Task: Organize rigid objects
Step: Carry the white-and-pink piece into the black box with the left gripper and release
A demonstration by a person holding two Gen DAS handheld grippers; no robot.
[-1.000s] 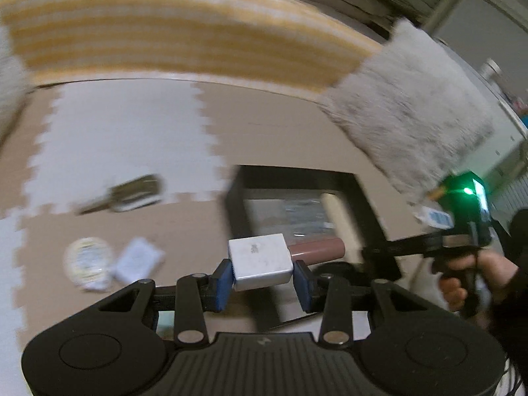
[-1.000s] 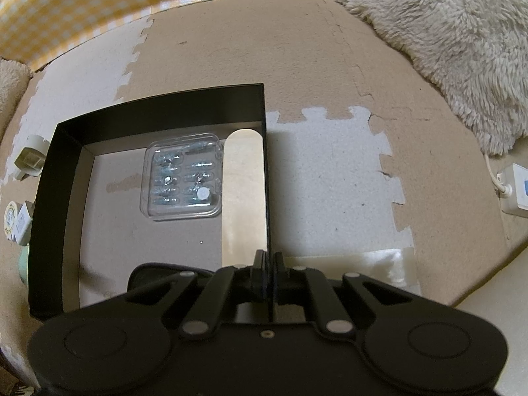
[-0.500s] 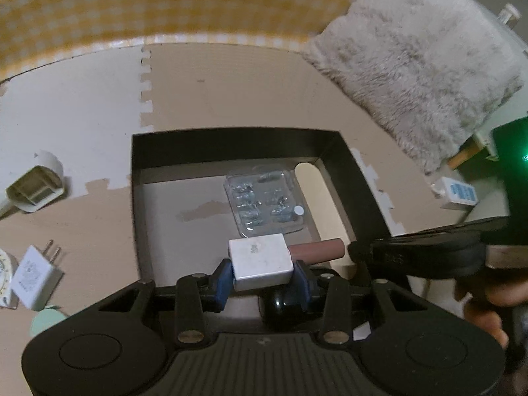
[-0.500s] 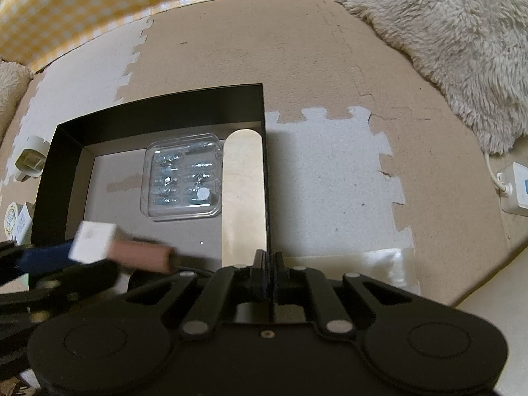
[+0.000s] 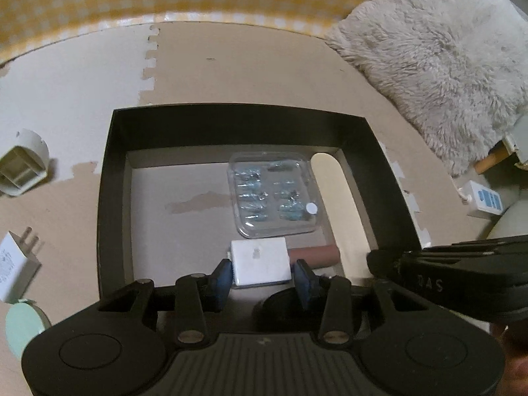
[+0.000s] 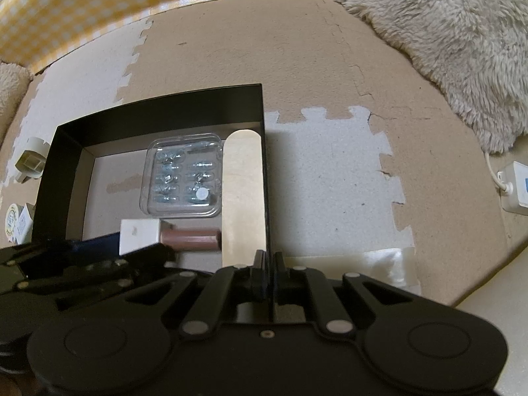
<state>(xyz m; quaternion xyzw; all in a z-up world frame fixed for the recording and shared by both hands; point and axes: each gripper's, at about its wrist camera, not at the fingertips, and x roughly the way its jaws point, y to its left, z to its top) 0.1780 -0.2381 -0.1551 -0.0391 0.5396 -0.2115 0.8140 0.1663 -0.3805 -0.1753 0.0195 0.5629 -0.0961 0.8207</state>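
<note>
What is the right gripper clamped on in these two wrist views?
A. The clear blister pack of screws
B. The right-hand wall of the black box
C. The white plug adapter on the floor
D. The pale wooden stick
B: the right gripper has its jaws pinched shut on the thin right wall of the black box, beside the wooden stick lying inside along that wall.
</note>
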